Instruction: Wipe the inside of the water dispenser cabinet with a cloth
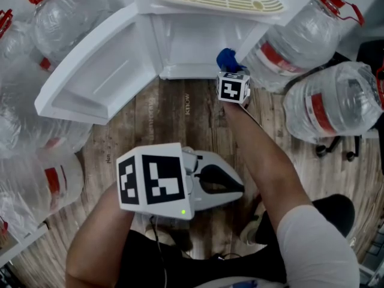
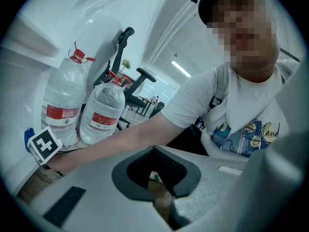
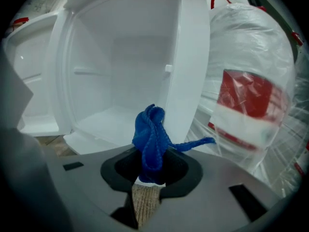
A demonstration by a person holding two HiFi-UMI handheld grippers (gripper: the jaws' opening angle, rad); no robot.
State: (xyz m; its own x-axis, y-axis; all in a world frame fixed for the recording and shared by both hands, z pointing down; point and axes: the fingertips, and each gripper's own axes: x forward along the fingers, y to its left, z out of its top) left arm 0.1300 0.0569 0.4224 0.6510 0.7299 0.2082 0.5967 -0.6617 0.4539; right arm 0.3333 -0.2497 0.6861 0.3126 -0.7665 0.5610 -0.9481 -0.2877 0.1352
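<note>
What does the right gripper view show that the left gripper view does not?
Only the right gripper view: the cabinet and its white inside, with the right gripper shut on the blue cloth. Only the left gripper view: the left gripper shut and empty, the person's arm and printed shirt, an office chair, and the right gripper's marker cube. Both: red-labelled water bottles, wooden floor, and the cloth, which is only a blue scrap in the left view.

Bright even indoor light, fisheye vignetting in gripper views, motion-blurred bottle (image 3: 251, 105)
</note>
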